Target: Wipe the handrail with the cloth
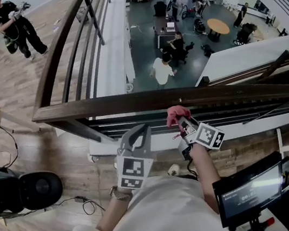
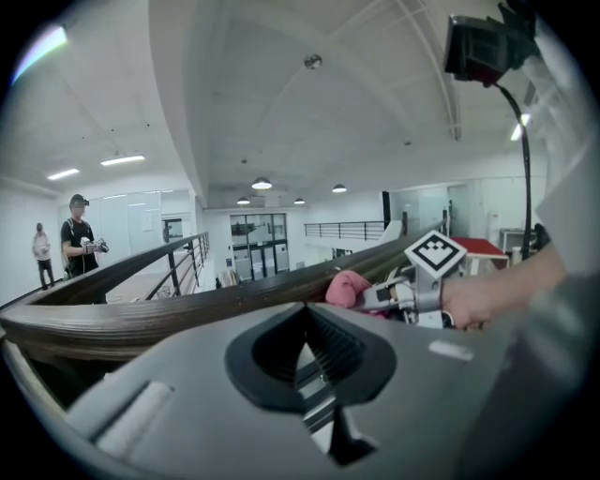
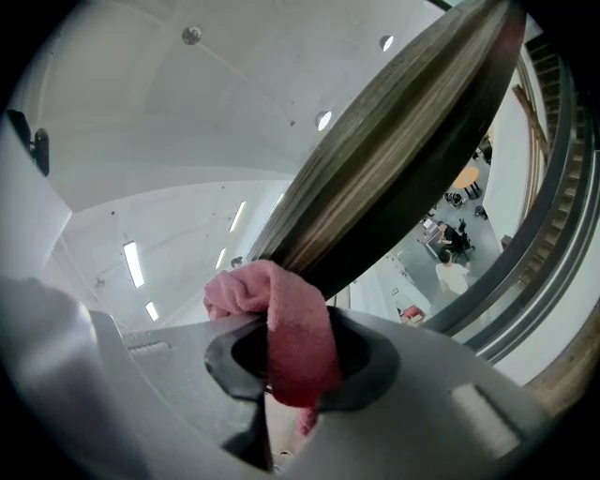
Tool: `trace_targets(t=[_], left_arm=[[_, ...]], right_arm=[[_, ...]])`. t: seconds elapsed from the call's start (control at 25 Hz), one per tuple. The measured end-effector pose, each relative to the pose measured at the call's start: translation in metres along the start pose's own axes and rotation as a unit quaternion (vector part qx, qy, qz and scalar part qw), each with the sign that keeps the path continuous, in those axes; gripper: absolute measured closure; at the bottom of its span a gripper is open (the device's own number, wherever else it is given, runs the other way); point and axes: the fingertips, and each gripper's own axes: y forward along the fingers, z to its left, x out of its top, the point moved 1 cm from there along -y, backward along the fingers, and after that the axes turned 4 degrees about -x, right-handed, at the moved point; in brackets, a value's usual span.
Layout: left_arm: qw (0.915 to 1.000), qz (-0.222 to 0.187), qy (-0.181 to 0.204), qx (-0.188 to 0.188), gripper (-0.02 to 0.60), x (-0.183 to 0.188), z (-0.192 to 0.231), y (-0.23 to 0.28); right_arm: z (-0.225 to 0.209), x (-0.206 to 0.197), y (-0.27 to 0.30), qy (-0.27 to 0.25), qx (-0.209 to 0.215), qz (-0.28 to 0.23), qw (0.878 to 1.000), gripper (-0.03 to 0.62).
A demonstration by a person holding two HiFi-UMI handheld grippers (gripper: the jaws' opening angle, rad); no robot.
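The right gripper [image 1: 182, 123] has its jaws clamped on the pink cloth [image 1: 177, 114], and the wad sits right against the near edge of the dark wooden handrail [image 1: 104, 107], seemingly touching it. The left gripper [image 1: 136, 134] hangs just below the handrail, jaws together, holding nothing. By the look of it, the wiping stroke is in hand. Next, the cloth needs sliding along the handrail, with contact kept firm.

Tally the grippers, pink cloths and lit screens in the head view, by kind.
grippers: 2, left gripper and right gripper
cloth: 1
screen: 1
Total: 4
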Motion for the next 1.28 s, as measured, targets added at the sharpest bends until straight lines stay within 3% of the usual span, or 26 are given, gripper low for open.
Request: trace_targets(t=[0.72, 1.28], left_arm=[[0.9995, -0.007, 0.018, -0.027, 0.572, 0.020, -0.020, 0.040], [0.9995, -0.010, 0.017, -0.024, 0.572, 0.027, -0.042, 0.060]], right_arm=[[-0.017, 0.010, -0.012, -0.008, 0.017, 0.009, 1.000, 0.513], [-0.035, 0.022, -0.024, -0.019, 0.032, 0.019, 0.999, 0.513]])
